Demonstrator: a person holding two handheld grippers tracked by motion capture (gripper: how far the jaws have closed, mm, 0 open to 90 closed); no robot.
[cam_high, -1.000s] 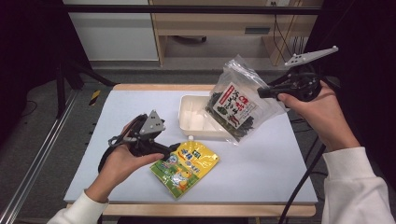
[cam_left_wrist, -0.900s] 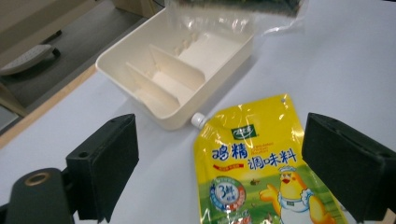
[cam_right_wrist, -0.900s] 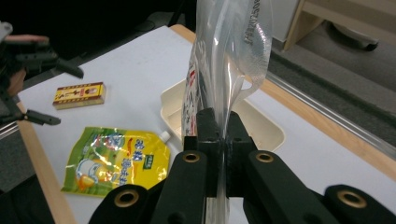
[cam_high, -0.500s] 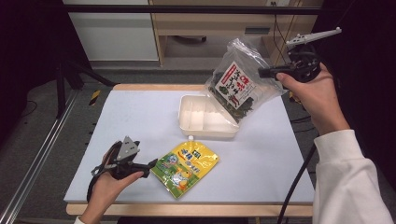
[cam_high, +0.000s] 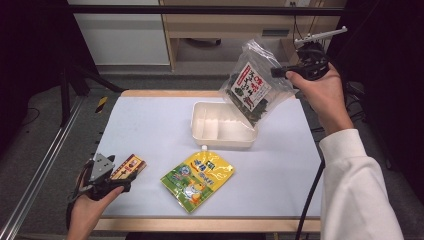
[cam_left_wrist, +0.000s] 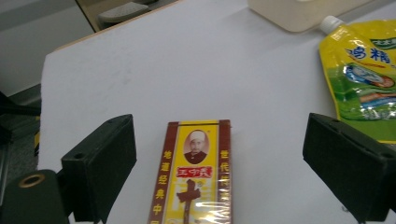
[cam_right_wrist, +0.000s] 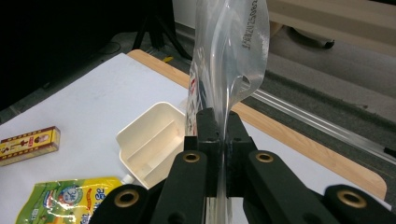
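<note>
Bag (cam_high: 252, 86) higher, clear w/ red-white label.

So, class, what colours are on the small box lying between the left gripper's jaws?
The small box is yellow with dark red-brown borders and red markings; the left gripper view shows it best.

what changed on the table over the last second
The left tongs pulled back from the yellow pouch toward the near left corner; a small red-and-yellow box now lies between their open jaws. The right tongs lifted the clear bag higher. Pouch and white tray stayed put.
</note>
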